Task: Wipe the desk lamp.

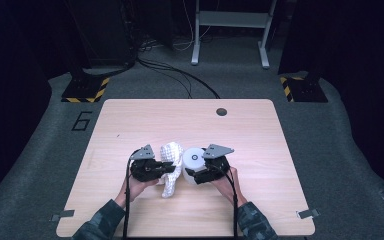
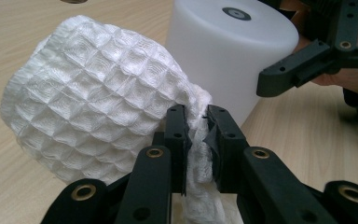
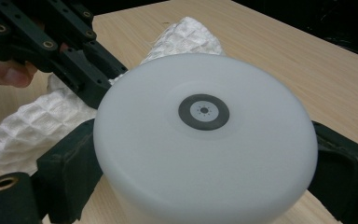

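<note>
Count: one white cylinder (image 1: 195, 161), one white quilted cloth (image 1: 171, 167), two handheld grippers, all on one wooden bench (image 1: 130, 120).
White cylinder: stands upright near the middle of the bench, a small dark ring centred on its flat top; the cloth lies just beside it, on its left in the high view.
Quilted cloth: bunched into a rounded bundle against the cylinder's side, with a tail trailing toward the person's edge of the bench.
Left gripper (image 1: 169, 169): its fingers (image 2: 179, 135) are drawn together and clamped on a pinched fold of the cloth, the bulk of the bundle bulging beyond them, next to the cylinder.
Right gripper (image 1: 192, 175): its fingers (image 3: 70, 161) stand wide apart, one on each side of the cylinder, the pads against its wall in the right gripper view; the cylinder sits between them.
Hands: the person's forearms come in from the near edge, one behind each gripper, on either side of the cylinder.
Edges and room: bare wood spreads all around the cylinder, widest toward the far edge, where a small dark round hole (image 1: 221, 111) sits; the near edge lies closer, behind the hands.
Beyond the bench: grey floor, cables and a stand frame well past the far edge.
</note>
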Tool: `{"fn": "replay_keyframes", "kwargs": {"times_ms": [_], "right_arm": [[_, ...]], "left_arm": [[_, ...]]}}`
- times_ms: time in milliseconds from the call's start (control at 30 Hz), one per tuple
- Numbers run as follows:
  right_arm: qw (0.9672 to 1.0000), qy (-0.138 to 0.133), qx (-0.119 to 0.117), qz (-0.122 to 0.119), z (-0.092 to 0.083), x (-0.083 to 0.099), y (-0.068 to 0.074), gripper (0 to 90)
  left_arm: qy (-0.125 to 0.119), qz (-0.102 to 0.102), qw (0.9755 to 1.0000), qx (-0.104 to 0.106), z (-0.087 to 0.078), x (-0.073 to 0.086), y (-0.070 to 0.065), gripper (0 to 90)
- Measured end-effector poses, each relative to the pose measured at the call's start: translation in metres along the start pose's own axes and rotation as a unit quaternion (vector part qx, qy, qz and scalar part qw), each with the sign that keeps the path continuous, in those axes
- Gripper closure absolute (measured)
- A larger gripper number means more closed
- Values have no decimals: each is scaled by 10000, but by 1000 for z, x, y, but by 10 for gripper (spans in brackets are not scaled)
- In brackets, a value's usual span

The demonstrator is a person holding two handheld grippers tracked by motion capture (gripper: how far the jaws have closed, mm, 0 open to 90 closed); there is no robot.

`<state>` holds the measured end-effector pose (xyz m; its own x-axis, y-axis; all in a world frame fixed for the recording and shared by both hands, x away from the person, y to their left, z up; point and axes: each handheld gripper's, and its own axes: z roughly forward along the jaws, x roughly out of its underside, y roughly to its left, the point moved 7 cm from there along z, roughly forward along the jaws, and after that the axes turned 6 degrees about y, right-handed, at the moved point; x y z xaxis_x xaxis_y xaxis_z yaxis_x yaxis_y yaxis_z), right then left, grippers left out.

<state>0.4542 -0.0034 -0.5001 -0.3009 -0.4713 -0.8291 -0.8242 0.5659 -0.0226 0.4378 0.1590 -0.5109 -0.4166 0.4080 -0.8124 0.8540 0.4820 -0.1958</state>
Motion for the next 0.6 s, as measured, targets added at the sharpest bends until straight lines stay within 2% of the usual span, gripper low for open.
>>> {"fn": "replay_keyframes", "kwargs": {"times_ms": [100, 133, 333, 433, 467, 500, 600], "right_arm": [[10000, -18, 6, -34, 0, 0, -1, 82], [10000, -19, -4, -40, 0, 0, -1, 83], [10000, -37, 20, 22, 0, 1, 0, 84], [10000, -47, 25, 25, 0, 1, 0, 84], [10000, -45, 20, 28, 0, 1, 0, 84], [10000, -45, 23, 28, 0, 1, 0, 84], [10000, -43, 23, 27, 0, 1, 0, 84]], "left_arm": [[14, -3, 10000, 19, 0, 3, -3, 788], [6, 21, 10000, 95, 0, 6, -6, 788], [-15, 55, 9999, 154, 2, 16, -17, 788], [-30, 212, 9997, 143, 7, 20, -25, 788], [-78, 290, 9994, 191, 10, 21, -32, 788], [-78, 290, 9994, 191, 10, 21, -32, 788], [-78, 426, 9989, 187, 20, 23, -45, 788]]}}
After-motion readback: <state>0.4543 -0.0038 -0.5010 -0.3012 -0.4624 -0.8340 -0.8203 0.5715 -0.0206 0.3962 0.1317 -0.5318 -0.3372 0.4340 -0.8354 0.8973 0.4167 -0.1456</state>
